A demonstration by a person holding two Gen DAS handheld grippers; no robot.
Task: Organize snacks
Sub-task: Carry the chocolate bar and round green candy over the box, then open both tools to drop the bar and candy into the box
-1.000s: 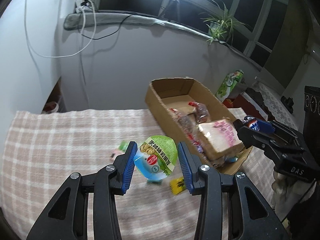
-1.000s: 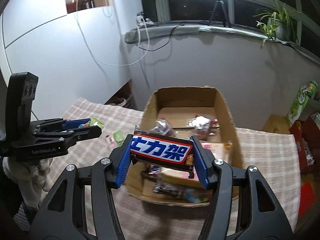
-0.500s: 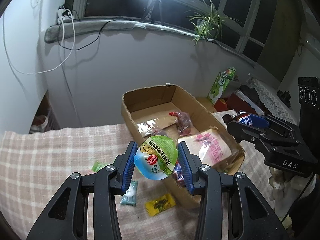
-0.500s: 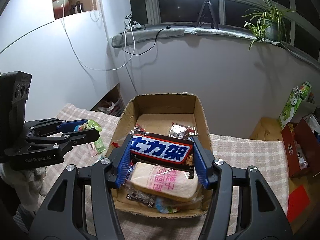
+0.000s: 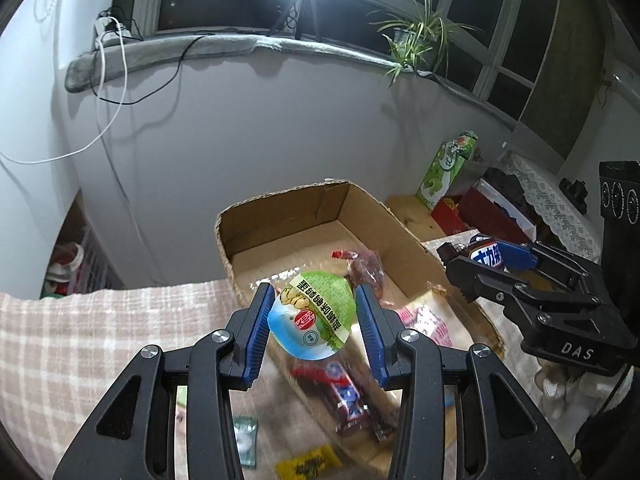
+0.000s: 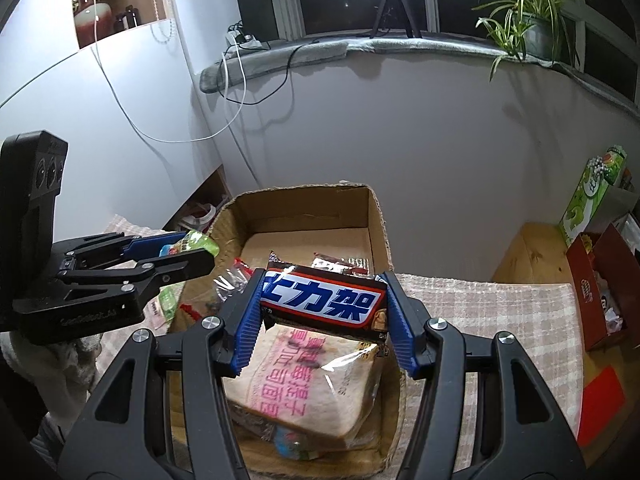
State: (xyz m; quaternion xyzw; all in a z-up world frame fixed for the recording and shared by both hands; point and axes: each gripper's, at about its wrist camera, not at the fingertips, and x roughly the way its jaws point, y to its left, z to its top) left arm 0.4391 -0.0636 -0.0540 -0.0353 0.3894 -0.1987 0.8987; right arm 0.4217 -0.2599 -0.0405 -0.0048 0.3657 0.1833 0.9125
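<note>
My left gripper (image 5: pixel 312 316) is shut on a round green and blue snack cup (image 5: pixel 312 316), held above the near left wall of the cardboard box (image 5: pixel 280 216). My right gripper (image 6: pixel 324 308) is shut on a dark chocolate bar (image 6: pixel 324 300) with white and blue lettering, hanging over the box's (image 6: pixel 304 204) middle. Inside the box lie a wrapped bread pack (image 6: pixel 316 384) and several small wrapped snacks. Each gripper shows in the other's view: the right one (image 5: pixel 492 256) at the box's right side, the left one (image 6: pixel 188 248) at its left.
The box sits on a pink checked cloth (image 5: pixel 80 332). Loose packets lie on the cloth near the box: a yellow one (image 5: pixel 308 466) and a pale green one (image 5: pixel 246 440). A green carton (image 5: pixel 448 168) and red boxes (image 6: pixel 600 288) stand beyond the table's right end.
Both grippers have travelled toward the box with their snacks still gripped. The left one has come from over the cloth to the box's left wall; the right one is now further over the box.
</note>
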